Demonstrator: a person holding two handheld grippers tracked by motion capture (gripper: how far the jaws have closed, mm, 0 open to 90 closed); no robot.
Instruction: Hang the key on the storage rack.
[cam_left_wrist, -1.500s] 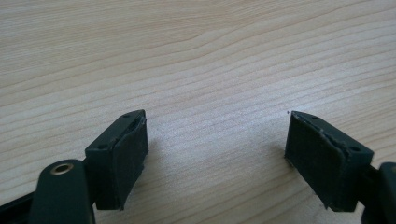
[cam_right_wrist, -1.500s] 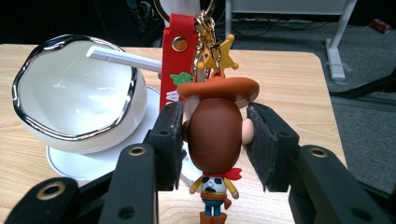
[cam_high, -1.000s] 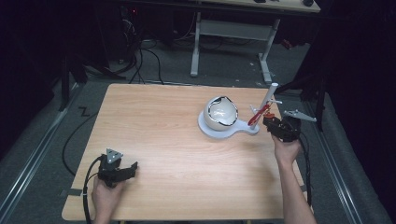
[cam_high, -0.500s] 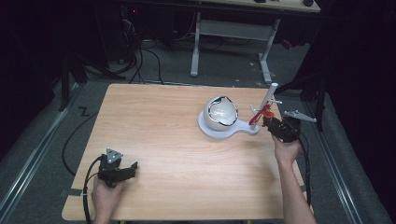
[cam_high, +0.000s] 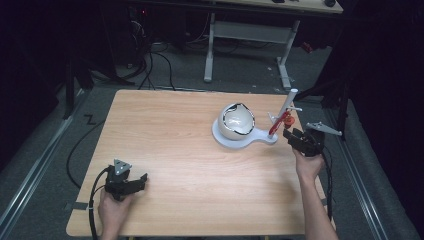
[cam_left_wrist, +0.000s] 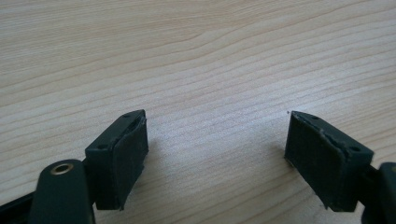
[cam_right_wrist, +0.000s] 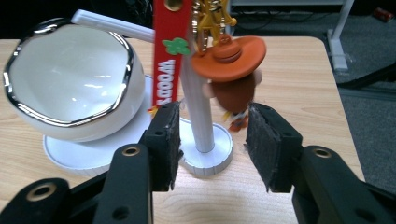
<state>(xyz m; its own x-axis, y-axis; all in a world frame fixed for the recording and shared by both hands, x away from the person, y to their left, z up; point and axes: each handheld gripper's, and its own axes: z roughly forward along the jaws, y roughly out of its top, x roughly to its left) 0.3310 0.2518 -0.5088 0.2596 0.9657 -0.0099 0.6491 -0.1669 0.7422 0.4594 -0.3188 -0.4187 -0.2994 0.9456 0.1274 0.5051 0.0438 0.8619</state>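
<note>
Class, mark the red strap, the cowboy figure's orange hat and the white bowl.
Red strap (cam_right_wrist: 169, 56), right gripper view: its lettered middle.
Orange hat (cam_right_wrist: 229, 57), right gripper view: its brim.
White bowl (cam_right_wrist: 70, 65), right gripper view: its inner wall.

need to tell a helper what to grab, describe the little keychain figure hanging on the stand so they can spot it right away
Start at the wooden table and find the white stand on its right side, next to the white bowl. The keychain figure hangs against the stand's post. Its wide orange hat and red strap set it apart from its all-white neighbours.
</note>
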